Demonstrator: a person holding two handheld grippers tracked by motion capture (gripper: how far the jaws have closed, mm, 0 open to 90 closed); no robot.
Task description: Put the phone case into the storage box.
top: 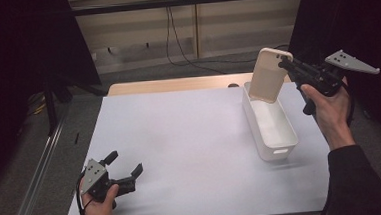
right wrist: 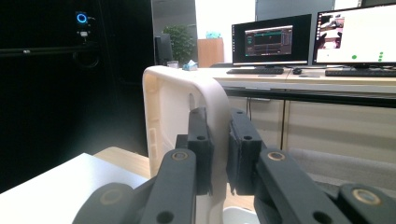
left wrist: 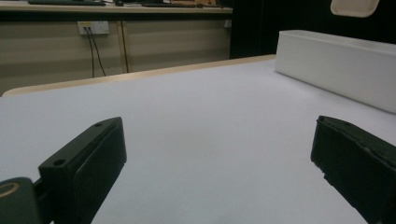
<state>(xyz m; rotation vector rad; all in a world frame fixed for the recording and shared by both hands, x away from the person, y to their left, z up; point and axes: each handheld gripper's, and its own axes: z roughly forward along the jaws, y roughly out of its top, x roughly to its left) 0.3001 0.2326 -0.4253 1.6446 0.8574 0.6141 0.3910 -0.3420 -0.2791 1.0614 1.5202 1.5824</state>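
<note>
Two black pads of the right gripper point(right wrist: 217, 149) are seen pressed on the rim of a cream lid point(right wrist: 180, 126), one pad on the inner face and one on the outer, so the lid is pinched at one edge only. In the high view the lid point(top: 270, 75) is held upright and a little tilted in the air above the far end of the white bin point(top: 279, 144), its lower edge close over the bin's opening. The left gripper point(top: 125, 172) is kept low over the near left part of the table, its jaws spread wide with nothing between them. Because the lid is gripped at one thin edge, it could swing or slip out if the hand is turned quickly; it could also knock the bin's wall and push the light bin across the smooth surface, since the bin is steadied by nothing. The table point(top: 180, 138) is covered with a pale grey sheet over a wooden top. Behind it, dark curtains and hanging cables are seen, and in the right gripper view a desk with two lit monitors point(right wrist: 317, 39).
</note>
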